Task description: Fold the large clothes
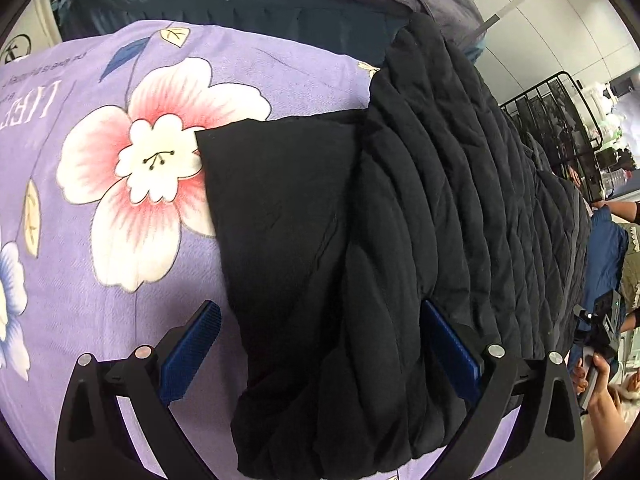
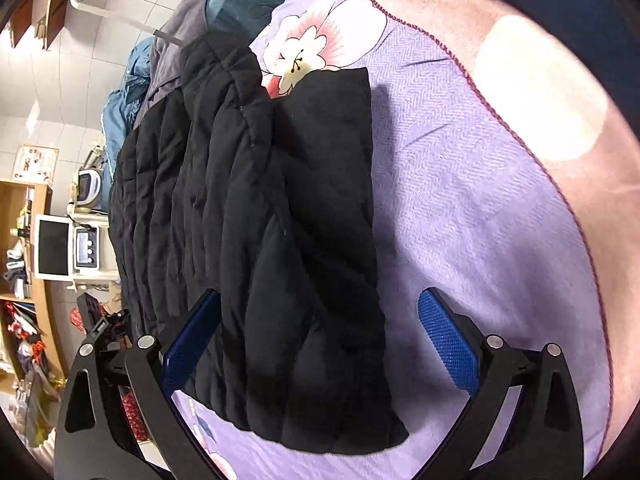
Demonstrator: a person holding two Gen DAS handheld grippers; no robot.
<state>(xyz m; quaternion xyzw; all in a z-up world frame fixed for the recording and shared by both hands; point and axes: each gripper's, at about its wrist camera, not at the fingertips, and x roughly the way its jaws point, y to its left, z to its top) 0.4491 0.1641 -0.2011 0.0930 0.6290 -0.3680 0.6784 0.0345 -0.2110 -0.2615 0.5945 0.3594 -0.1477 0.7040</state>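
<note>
While the black quilted jacket [image 1: 400,220] is lying folded on the floral bedsheet [image 1: 120,280], both the left gripper [image 1: 320,344] and right gripper [image 2: 320,332] are being held wide open around its thick hem; only the top layer is risking to be pinched, so the fold could be pulled apart.

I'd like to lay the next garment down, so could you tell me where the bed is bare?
Bare purple floral sheet lies between the black quilted coat and the sheet's stitched edge. Behind the coat, grey and blue bedding crowds it.
</note>
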